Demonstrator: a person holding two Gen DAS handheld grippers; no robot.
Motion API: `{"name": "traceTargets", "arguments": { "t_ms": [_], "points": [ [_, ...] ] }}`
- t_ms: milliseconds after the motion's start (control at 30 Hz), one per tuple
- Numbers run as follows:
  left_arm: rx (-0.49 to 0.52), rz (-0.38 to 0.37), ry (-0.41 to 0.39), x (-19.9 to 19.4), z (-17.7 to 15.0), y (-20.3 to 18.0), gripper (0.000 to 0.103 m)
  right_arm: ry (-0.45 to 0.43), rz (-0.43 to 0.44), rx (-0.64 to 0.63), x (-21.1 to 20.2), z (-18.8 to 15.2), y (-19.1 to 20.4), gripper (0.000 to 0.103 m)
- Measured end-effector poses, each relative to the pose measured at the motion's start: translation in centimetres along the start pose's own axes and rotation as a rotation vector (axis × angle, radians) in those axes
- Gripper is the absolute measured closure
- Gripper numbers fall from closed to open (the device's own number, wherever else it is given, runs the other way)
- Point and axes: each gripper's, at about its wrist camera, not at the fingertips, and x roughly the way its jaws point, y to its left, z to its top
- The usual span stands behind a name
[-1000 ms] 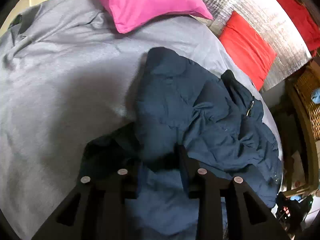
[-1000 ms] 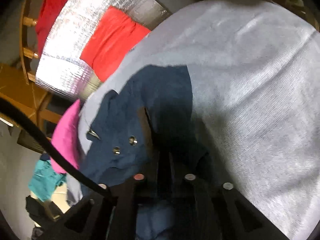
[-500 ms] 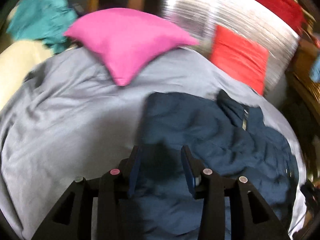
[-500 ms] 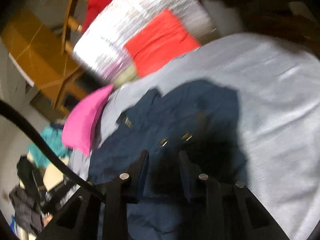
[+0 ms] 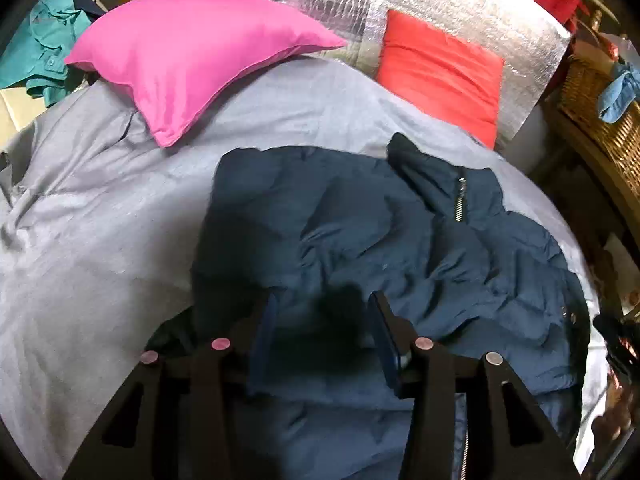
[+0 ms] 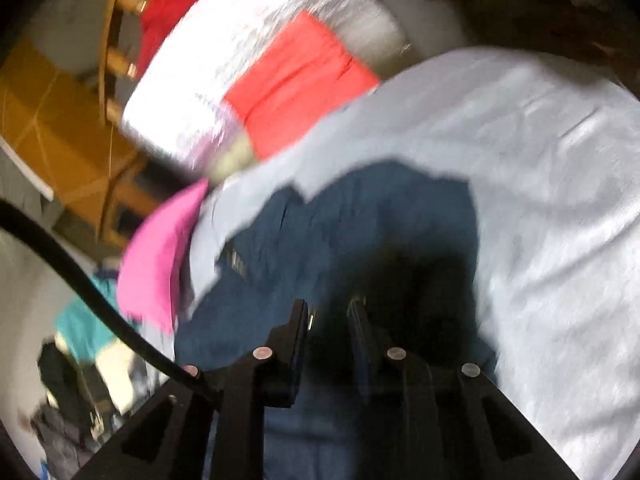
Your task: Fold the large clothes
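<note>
Jacket (image 5: 360, 232) zipper (image 5: 461, 200) shows only from the opening, empty left tool (image 5: 320, 312); right tool (image 6: 328, 312) closes empty.

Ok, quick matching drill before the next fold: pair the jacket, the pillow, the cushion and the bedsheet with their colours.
Things:
1. jacket
2. pillow
3. cushion
4. bedsheet

Colours:
A. grey
B. red
C. navy blue
D. pink

Pairs: 1-C, 2-D, 3-B, 4-A
</note>
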Motion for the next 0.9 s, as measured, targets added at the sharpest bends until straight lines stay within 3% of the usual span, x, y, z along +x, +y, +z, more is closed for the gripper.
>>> {"name": "traceTargets", "arguments": {
  "t_ms": [100, 200, 333, 433, 533, 600, 733, 833, 900],
  "points": [
    [0.030, 0.047, 0.045, 1.6, -0.7, -0.9, 0.047, -0.009, 0.015, 0.104, 1.6, 1.2, -2.5, 0.079],
    [0.076, 0.097, 0.058, 2.8, -1.2, -2.2, 0.046, 0.076, -0.021, 0.168, 5.3, 1.3, -5.0, 0.082],
    [0.084, 0.093, 0.053, 1.9, -0.8, -2.0, 0.045, 0.052, 0.004, 0.200, 3.9, 1.6, -5.2, 0.078],
    [0.037, 0.069, 0.013, -0.1, -0.4, -1.2, 0.045, -0.002, 0.051, 0.136, 0.7, 1.6, -3.3, 0.078],
    [0.031, 0.093, -0.035, -1.3, -0.2, -0.3, 0.042, 0.054, 0.087, 0.049, -0.9, -0.2, -0.3, 0.078],
    [0.036, 0.121, -0.027, -1.0, -0.2, 0.0, 0.040, 0.106, 0.076, -0.021, -0.7, -1.7, 1.3, 0.078],
    [0.069, 0.158, 0.092, 2.1, -1.3, 0.3, 0.040, 0.279, -0.015, -0.060, 3.7, -4.5, 1.9, 0.080],
    [0.107, 0.168, 0.078, 1.6, -1.5, -0.2, 0.040, 0.294, -0.018, -0.043, 4.6, -4.3, 1.8, 0.080],
    [0.087, 0.127, 0.043, 0.3, -1.1, 0.0, 0.040, 0.268, 0.005, -0.034, 3.1, -3.8, 1.7, 0.080]
  ]
}}
